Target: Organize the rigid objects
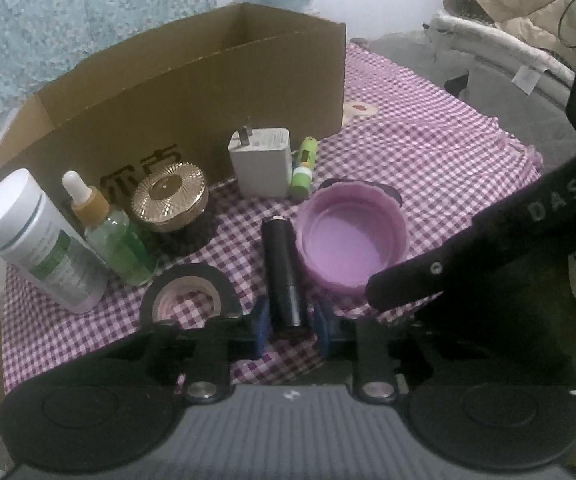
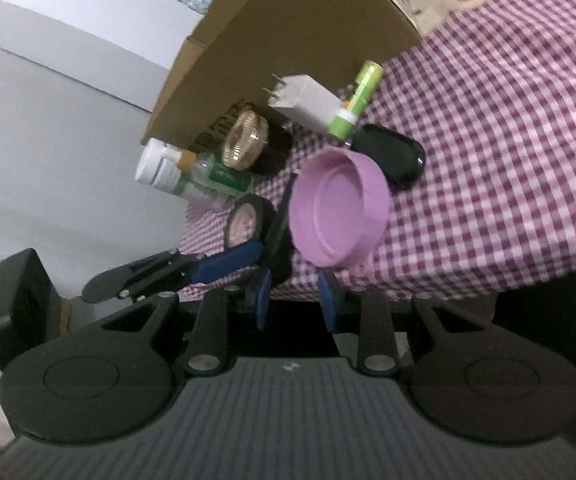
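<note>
- The left hand-held gripper (image 1: 287, 326) is seen narrowed around the near end of a slim black cylindrical tube (image 1: 283, 270), which lies on the purple-and-white checked cloth (image 1: 428, 168) of the desk; whether the blue pads press on it cannot be told.
- The tube is judged light, stiff and smooth, so liable to roll or slip; a hold nearer its middle would be steadier.
- The right hand-held gripper (image 2: 294, 294) is nearly closed, with the rim of a shallow lilac plastic lid (image 2: 338, 212) just ahead of it; nothing is seen gripped.
- The lid is judged light and rigid, best taken by its rim.
- An open brown cardboard box (image 1: 192, 92) stands behind them.
</note>
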Tool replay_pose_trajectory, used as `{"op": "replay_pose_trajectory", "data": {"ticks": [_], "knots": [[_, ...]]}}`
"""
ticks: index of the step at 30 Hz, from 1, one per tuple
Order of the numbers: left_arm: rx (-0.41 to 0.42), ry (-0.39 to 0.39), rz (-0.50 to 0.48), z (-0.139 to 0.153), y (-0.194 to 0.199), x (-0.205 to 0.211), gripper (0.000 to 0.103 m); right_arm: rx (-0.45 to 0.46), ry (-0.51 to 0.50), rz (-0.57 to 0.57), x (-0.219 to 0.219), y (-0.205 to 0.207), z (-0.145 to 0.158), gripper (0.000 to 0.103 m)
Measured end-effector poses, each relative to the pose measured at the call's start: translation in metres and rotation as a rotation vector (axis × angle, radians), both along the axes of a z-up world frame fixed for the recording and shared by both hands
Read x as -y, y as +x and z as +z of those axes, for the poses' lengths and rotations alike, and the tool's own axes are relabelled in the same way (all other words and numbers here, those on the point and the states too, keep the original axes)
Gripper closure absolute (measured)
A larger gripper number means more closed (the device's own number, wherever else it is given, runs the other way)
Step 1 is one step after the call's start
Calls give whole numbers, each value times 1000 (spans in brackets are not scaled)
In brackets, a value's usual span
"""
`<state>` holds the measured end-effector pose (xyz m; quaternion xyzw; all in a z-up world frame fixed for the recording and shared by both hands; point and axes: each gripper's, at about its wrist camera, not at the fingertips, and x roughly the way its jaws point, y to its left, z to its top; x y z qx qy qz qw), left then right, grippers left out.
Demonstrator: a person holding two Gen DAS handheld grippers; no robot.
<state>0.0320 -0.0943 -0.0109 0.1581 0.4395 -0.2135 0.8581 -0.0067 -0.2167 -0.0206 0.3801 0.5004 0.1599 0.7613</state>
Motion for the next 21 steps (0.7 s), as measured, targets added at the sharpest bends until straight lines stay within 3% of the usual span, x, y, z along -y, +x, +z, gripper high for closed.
{"op": "replay_pose_trajectory", "data": {"ticks": [13,21], "knots": [[-34,10,21,-12,20,13,77,13,56,-77,19,23,-6,77],[-64,-49,41,-13,23,7,79,-20,80,-80,3,30,-13,76]]}}
